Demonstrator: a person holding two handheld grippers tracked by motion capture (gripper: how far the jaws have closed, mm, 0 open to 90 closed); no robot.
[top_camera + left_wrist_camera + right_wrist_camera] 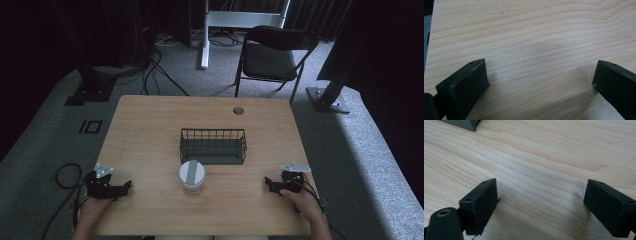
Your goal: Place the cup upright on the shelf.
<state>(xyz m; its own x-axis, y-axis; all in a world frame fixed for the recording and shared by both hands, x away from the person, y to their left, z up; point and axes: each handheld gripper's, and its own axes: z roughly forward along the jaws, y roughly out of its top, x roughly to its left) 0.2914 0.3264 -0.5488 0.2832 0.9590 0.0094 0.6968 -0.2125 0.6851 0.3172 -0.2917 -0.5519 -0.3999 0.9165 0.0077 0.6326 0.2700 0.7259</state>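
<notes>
A white round tub with a grey stripe on its lid (192,176) stands on the wooden table (150,125), just in front of a dark wire basket (213,145). My left gripper (126,186) rests near the table's front left corner, open, with bare wood between its jaws (540,75). Near the front right, my right gripper (267,184) is open too, pointing left toward the tub, and nothing lies between its jaws (541,197). A dark corner of the basket (465,123) shows at the top left of the right gripper view.
A small round hole (238,110) sits near the table's far edge. Behind the table stand a black folding chair (272,55), a white frame leg (204,35) and dark stands with cables on the grey carpet. A cable loop (65,175) lies left of the table.
</notes>
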